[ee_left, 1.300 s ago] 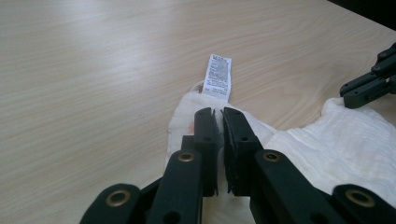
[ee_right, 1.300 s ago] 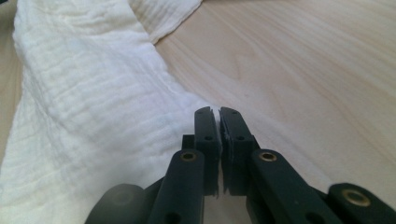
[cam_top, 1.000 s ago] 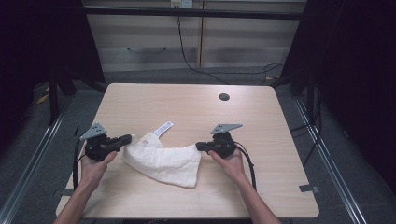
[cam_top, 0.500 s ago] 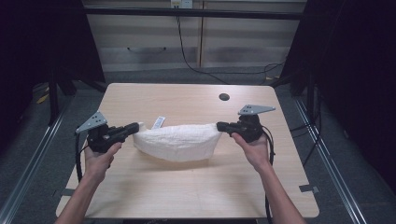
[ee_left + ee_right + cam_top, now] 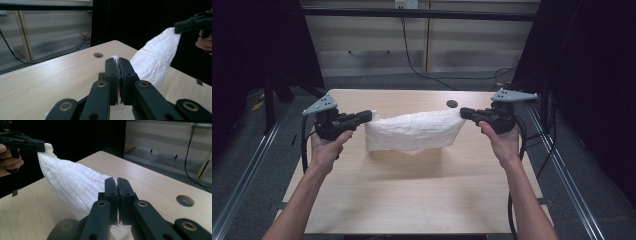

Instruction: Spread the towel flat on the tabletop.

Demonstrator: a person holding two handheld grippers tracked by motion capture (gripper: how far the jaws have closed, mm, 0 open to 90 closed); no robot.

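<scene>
Lifted higher and pulled wider apart than a moment ago. Left gripper (image 5: 371, 115) and right gripper (image 5: 462, 113) both pinched tight on white bumpy cloth (image 5: 412, 132), stretched between, hanging above light wooden table (image 5: 412, 195).

White cloth (image 5: 414, 131) now higher, tauter.

Black grippers (image 5: 366, 117), grey three-cornered plates, brass screws

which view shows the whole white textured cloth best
The high view: the white textured cloth hangs full width between both grippers above the table. The left gripper view shows its far half; the right gripper view shows it foreshortened, lower edge hidden.
</scene>
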